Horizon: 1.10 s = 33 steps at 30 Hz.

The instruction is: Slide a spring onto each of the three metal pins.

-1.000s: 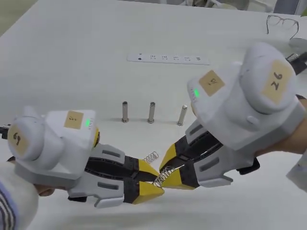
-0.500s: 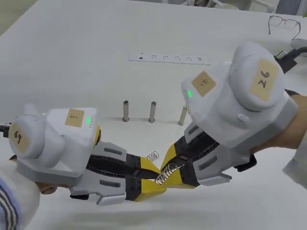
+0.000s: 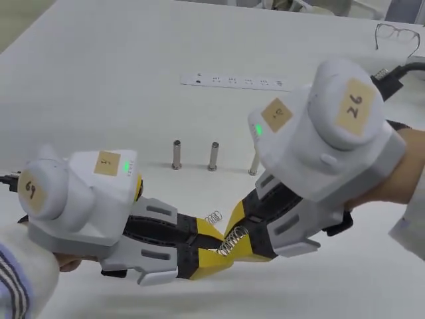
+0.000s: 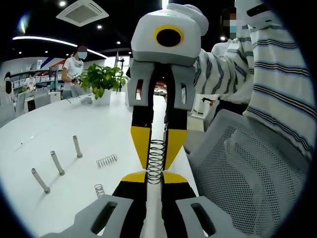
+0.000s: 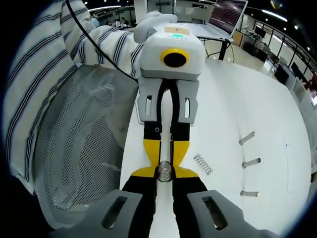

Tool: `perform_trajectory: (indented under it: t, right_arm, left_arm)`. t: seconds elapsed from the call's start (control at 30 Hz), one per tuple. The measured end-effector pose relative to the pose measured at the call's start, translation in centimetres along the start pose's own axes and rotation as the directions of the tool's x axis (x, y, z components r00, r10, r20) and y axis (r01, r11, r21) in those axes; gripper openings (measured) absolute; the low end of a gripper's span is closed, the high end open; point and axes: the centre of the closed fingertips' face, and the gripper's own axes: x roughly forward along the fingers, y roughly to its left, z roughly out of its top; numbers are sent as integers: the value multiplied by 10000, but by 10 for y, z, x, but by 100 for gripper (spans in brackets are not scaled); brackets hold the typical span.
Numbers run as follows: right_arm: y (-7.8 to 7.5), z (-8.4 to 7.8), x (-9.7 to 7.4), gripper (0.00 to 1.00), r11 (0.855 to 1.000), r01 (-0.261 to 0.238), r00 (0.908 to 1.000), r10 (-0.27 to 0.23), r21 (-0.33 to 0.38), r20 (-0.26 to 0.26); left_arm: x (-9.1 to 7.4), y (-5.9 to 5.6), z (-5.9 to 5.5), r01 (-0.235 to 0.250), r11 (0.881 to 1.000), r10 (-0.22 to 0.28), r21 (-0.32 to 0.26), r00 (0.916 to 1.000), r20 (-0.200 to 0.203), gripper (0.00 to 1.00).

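**Spring** (image 3: pixel 230 240): held clear of the table (image 3: pixel 99 80), low in the head view, where the tips of two grippers meet.

**Left gripper** (image 3: pixel 215 251): brought in from 9 o'clock, jaws clamped on one end of the spring.

**Right gripper** (image 3: pixel 234 232): brought in from 2 o'clock, jaws closed on the coils, as far as can be judged.

**Change over the last second:** slight. The tips and the spring are kept where they were. The rear of the right gripper is swung toward 9 o'clock, so the end pin (image 3: pixel 254 167) is more hidden. A hand-over or re-grip is judged to be under way, not finished.

**Pins** (image 3: pixel 214 155): three, upright in a row at 12 o'clock of the tips, all bare.

**Loose springs** (image 4: pixel 107 160): two, laid on the table between tips and pins.

**Task status:** no spring is fitted yet.
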Motion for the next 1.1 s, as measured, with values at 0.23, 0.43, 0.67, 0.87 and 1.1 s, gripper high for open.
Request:
perform_trajectory:
  t: [0.23,0.43,0.67,0.87,1.1]
  right_arm:
    - [0,1,1,8,10000,-85,9999,84,-39,-61]
    - [-1,2,2,8,9999,-100,9999,99,-121,-113]
    - [-4,2,2,8,9996,-58,9998,54,-260,-190]
    - [-7,4,3,8,9994,40,9999,-45,-332,-158]
    - [-12,9,-3,8,9991,231,9997,-230,-364,28]
  left_arm:
    - [-1,0,-1,-74,9998,74,-172,10000,-13,2]
    - [-3,2,-1,-193,9990,194,-392,9998,18,2]
    - [-7,3,0,-419,9959,434,-808,9989,177,5]
    - [-14,5,-5,-632,9919,635,-1102,9980,-2,12]
    - [-27,13,-17,-1203,9830,1171,-1385,9926,-305,21]
